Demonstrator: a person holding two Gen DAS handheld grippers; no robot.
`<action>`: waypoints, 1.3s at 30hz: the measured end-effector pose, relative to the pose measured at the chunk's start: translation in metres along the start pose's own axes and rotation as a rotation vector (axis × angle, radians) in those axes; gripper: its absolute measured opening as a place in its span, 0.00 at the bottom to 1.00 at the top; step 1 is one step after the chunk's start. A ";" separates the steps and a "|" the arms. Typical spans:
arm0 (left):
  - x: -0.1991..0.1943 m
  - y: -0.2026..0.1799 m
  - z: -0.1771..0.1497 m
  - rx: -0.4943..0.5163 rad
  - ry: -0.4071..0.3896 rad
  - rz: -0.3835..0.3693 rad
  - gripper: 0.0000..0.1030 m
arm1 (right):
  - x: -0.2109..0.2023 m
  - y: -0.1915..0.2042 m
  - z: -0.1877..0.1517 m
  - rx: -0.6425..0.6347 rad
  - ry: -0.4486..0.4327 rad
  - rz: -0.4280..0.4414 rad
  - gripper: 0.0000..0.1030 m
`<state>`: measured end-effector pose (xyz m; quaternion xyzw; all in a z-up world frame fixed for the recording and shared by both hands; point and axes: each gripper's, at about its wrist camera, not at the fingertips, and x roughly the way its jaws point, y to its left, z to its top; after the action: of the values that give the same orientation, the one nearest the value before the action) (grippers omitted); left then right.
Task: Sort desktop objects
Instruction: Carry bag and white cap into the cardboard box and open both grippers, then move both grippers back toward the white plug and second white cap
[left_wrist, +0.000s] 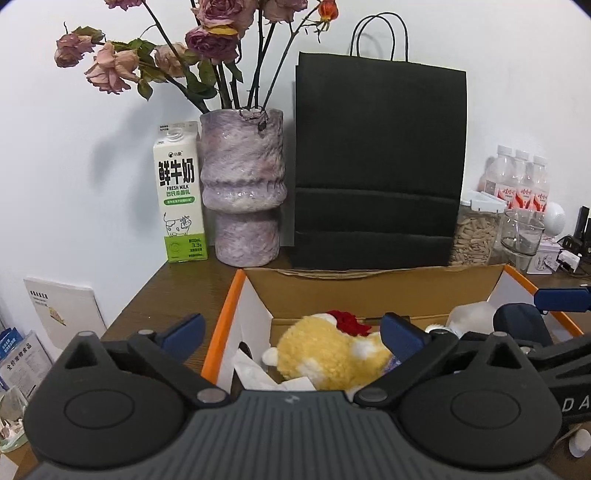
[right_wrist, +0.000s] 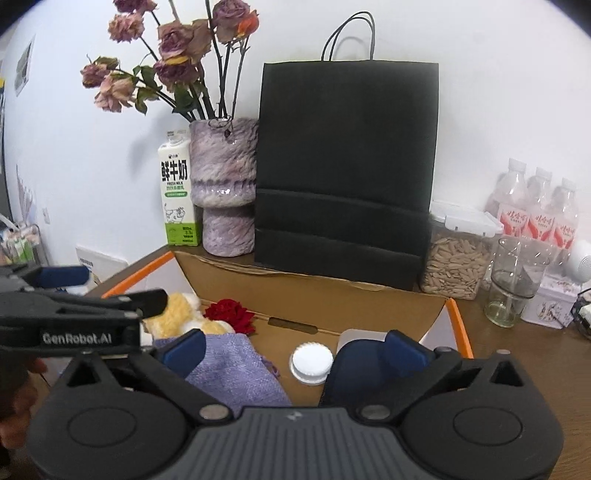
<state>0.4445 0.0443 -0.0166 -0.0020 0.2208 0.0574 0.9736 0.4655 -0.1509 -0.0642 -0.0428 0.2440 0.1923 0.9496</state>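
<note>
An open cardboard box (left_wrist: 369, 291) with orange rims stands on the brown desk. In it lie a yellow plush toy (left_wrist: 332, 358), a red fabric flower (left_wrist: 347, 319), a purple cloth (right_wrist: 236, 373), a white ridged lid (right_wrist: 311, 363) and a dark blue pouch (right_wrist: 354, 373). My left gripper (left_wrist: 291, 332) hangs open over the plush toy, nothing between its pads. My right gripper (right_wrist: 295, 350) is open above the cloth, lid and pouch, holding nothing. The left gripper (right_wrist: 107, 290) also shows at the left of the right wrist view, over the plush toy (right_wrist: 181, 310).
Behind the box stand a black paper bag (left_wrist: 378, 166), a purple vase (left_wrist: 243, 192) with dried roses and a milk carton (left_wrist: 181, 199). To the right are a seed jar (right_wrist: 456, 254), a glass (right_wrist: 513, 280), water bottles (right_wrist: 535, 210) and a white tin (right_wrist: 552, 302).
</note>
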 end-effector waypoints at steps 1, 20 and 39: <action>0.000 -0.001 0.000 0.005 -0.001 0.002 1.00 | -0.001 0.000 0.000 0.004 0.003 0.005 1.00; -0.016 -0.001 0.000 -0.002 -0.025 0.007 1.00 | -0.016 0.005 0.003 -0.010 -0.021 0.022 1.00; -0.087 -0.010 -0.035 -0.014 -0.030 -0.029 1.00 | -0.087 0.010 -0.024 -0.039 -0.051 0.006 1.00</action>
<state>0.3523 0.0239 -0.0105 -0.0111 0.2059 0.0447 0.9775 0.3806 -0.1759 -0.0433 -0.0558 0.2161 0.2007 0.9539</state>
